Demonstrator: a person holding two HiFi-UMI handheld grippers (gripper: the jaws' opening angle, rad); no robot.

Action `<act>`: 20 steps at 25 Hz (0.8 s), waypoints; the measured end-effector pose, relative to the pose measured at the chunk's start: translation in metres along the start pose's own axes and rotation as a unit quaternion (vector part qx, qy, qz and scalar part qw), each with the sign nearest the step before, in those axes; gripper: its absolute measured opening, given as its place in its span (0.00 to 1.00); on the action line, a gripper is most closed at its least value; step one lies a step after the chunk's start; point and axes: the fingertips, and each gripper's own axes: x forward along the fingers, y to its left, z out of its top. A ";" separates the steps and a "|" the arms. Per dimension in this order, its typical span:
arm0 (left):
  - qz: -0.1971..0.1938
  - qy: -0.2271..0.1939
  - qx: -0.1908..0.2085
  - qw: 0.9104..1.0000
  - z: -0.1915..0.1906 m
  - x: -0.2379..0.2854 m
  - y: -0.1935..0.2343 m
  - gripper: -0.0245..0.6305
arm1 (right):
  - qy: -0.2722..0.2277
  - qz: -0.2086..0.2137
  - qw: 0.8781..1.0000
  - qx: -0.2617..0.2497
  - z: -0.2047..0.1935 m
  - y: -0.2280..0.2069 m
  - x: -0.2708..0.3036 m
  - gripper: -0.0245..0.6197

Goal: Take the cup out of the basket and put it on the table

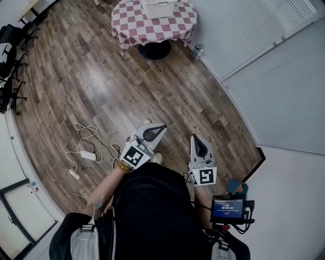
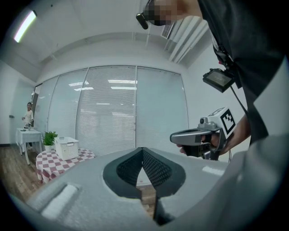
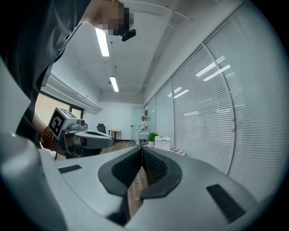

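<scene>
The person stands on a wooden floor (image 1: pixel 101 86), well apart from a round table (image 1: pixel 133 26) covered in a red-and-white check cloth. A white basket (image 1: pixel 160 7) stands on that table. The cup cannot be made out in any view, as the basket is too far off and its walls hide whatever is inside.

The left hand-held gripper (image 1: pixel 158 129) is clenched. In the left gripper view its dark ribbed pads meet at the tip with nothing between them. The right hand-held gripper (image 1: pixel 196 139) is clenched too, its pads pressed together and empty. Both are held level in front of the body, side by side and apart, pointing roughly towards the table.

From the left gripper view the table lies low on the left, with a potted plant (image 2: pixel 48 139) just behind the basket. White blinds (image 2: pixel 131 108) run along the wall behind them.

White cables (image 1: pixel 84 152) lie on the floor to the person's left. A small lit screen (image 1: pixel 228 208) sits at the person's right side.
</scene>
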 end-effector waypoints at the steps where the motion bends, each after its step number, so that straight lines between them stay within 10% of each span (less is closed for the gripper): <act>1: 0.003 -0.003 -0.003 1.000 0.001 0.002 0.011 0.04 | 0.003 0.005 1.000 -0.002 0.002 0.000 0.011 0.05; 20: 0.038 0.011 -0.013 0.999 -0.016 0.014 0.197 0.04 | 0.033 0.068 0.997 -0.035 0.032 -0.002 0.195 0.05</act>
